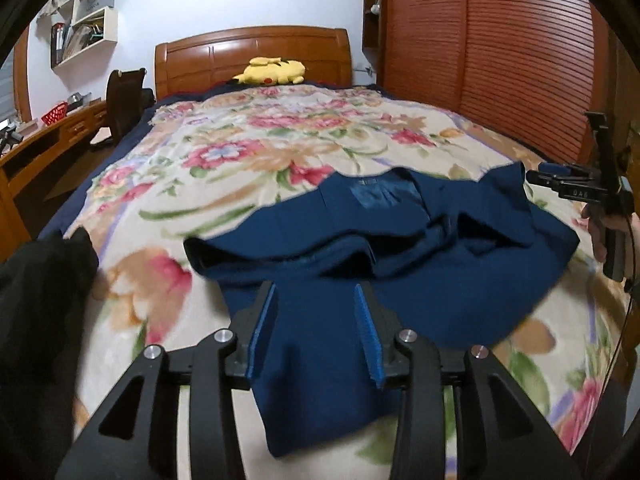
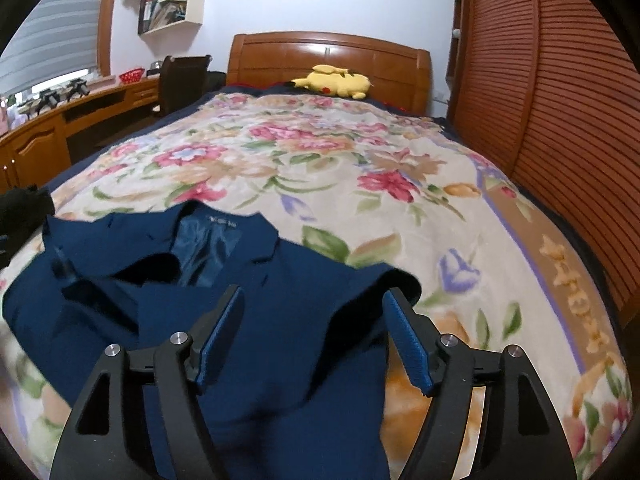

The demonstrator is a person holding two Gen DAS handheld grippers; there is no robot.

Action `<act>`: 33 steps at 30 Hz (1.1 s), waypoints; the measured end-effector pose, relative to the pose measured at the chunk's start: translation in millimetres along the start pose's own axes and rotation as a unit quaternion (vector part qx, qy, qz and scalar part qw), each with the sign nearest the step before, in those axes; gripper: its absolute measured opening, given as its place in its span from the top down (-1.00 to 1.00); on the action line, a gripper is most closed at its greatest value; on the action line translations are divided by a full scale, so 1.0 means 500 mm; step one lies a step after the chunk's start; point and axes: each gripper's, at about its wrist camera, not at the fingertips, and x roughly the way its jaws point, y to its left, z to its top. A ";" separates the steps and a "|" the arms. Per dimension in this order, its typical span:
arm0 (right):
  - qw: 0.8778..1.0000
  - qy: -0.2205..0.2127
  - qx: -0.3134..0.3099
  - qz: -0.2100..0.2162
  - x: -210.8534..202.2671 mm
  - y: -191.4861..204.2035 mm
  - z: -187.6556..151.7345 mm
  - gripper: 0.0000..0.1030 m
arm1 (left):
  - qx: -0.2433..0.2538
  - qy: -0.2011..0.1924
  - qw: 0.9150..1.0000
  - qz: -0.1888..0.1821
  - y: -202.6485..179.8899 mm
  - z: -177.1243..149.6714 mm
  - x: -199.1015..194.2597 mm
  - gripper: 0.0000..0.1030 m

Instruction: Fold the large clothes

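A navy blue jacket (image 1: 400, 240) lies crumpled on the floral blanket (image 1: 260, 152), collar and shiny lining facing the headboard. My left gripper (image 1: 315, 288) hovers over the jacket's near part, open, its blue pads (image 1: 262, 324) apart and not pressing the cloth. In the right wrist view the jacket (image 2: 280, 280) spreads to the left, one sleeve end running under my right gripper (image 2: 315, 294). That gripper stands wide open above the fabric with nothing pinched. A person's hand (image 1: 600, 236) holds the right gripper at the far right edge of the left wrist view.
A black garment (image 1: 40, 300) lies at the bed's left edge. A yellow plush toy (image 1: 272, 70) rests by the wooden headboard (image 1: 252, 52). Slatted wardrobe doors (image 1: 500, 60) run along the right side. A desk (image 2: 80, 120) and a dark chair (image 2: 180, 80) stand on the left.
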 end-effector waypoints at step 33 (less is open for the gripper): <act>0.994 0.109 0.022 0.022 0.009 -0.016 -0.191 -0.44 | -0.025 0.094 0.995 0.000 0.026 -0.118 0.056 0.21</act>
